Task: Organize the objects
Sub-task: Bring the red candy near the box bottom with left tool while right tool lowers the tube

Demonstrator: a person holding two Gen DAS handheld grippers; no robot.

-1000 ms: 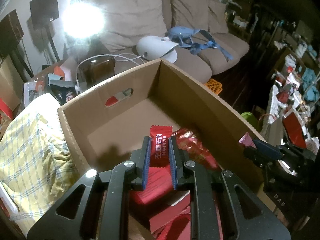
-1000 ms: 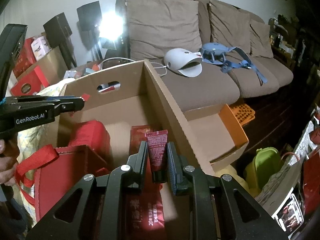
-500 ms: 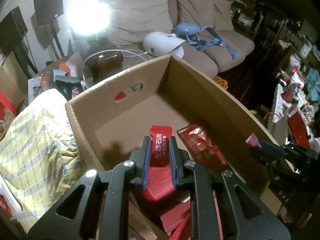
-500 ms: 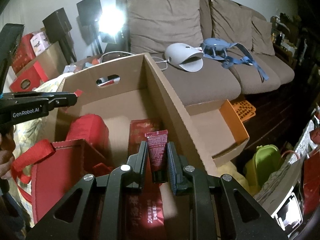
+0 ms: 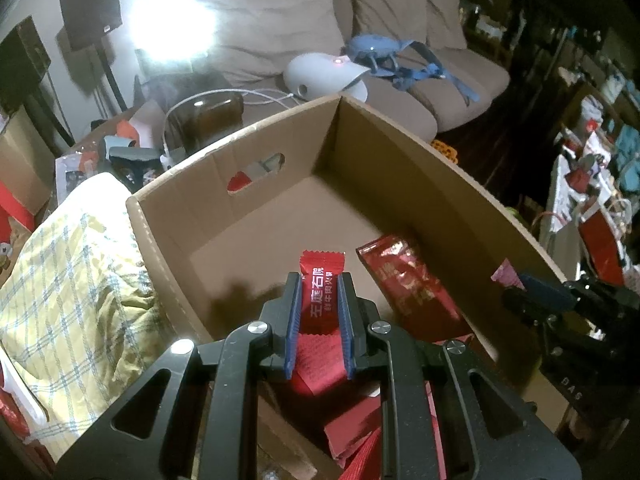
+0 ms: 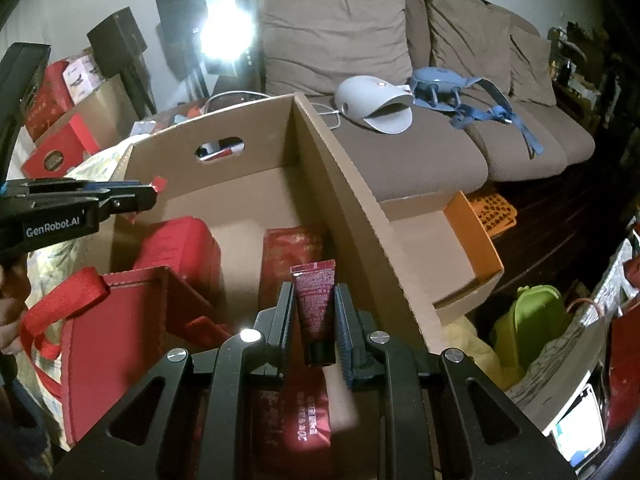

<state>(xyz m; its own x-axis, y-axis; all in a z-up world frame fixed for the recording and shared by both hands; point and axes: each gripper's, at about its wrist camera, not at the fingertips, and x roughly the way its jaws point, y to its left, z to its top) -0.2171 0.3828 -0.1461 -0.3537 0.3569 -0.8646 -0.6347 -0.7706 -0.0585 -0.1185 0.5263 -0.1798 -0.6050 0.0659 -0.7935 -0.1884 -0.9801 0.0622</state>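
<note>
Red snack packet (image 5: 320,304), lower centre of the left wrist view, pinched by the left gripper (image 5: 319,300) above the open cardboard box (image 5: 420,168). Dark red tube (image 6: 316,308), cap toward the camera, lower centre of the right wrist view, pinched by the right gripper (image 6: 314,312) over the same box. Beyond, upper frame: brown sofa (image 6: 332,32).

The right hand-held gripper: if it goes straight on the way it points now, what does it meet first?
Probably the dark red foil packet lying on the cardboard box floor, just beyond the small red tube held by the right hand-held gripper. Depth is unclear.
</note>
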